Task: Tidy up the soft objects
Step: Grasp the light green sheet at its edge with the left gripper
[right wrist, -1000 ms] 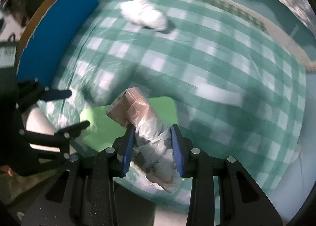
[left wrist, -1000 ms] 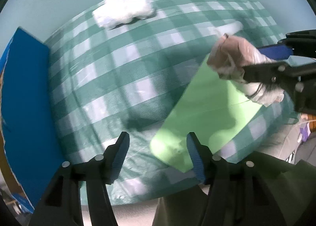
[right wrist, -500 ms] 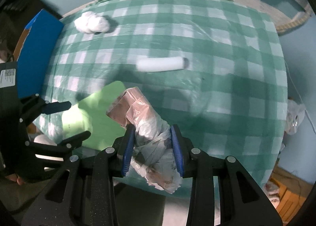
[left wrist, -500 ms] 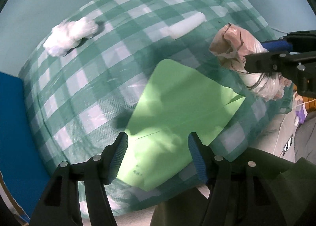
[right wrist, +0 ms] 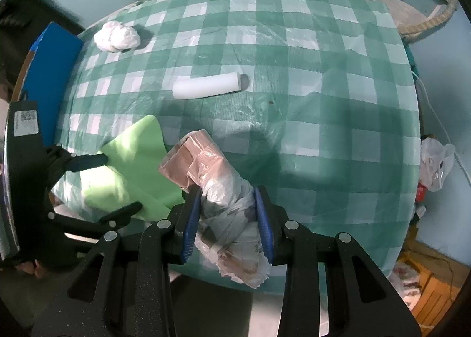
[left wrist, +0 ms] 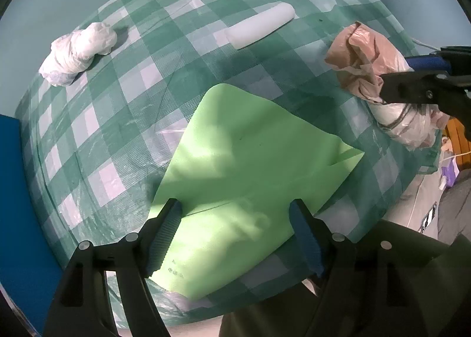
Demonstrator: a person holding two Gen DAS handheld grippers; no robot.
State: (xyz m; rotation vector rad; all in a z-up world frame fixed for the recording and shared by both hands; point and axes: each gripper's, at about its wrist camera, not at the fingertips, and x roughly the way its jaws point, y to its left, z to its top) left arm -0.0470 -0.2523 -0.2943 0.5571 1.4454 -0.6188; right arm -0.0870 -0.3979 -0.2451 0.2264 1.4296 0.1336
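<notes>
My right gripper (right wrist: 226,213) is shut on a bundle of pink and clear plastic bags (right wrist: 206,166), held above the near edge of the round table; the bundle also shows in the left wrist view (left wrist: 368,63). My left gripper (left wrist: 235,219) is open and empty over a light green foam sheet (left wrist: 250,160) that lies on the table; the sheet also shows in the right wrist view (right wrist: 132,154). A white foam roll (left wrist: 260,25) (right wrist: 206,87) lies mid-table. A white bag wad (left wrist: 79,51) (right wrist: 117,35) sits at the far left.
The round table has a green checked cloth (right wrist: 323,101) under clear plastic. A blue box (left wrist: 14,204) (right wrist: 50,72) stands at the table's left edge. A white plastic bag (right wrist: 435,163) and a wooden crate (right wrist: 426,293) are off the table at right.
Both grippers have swung right across the table. The green sheet now lies under the left gripper. The white roll has come into clear view. The right gripper keeps its hold on the bag bundle.
</notes>
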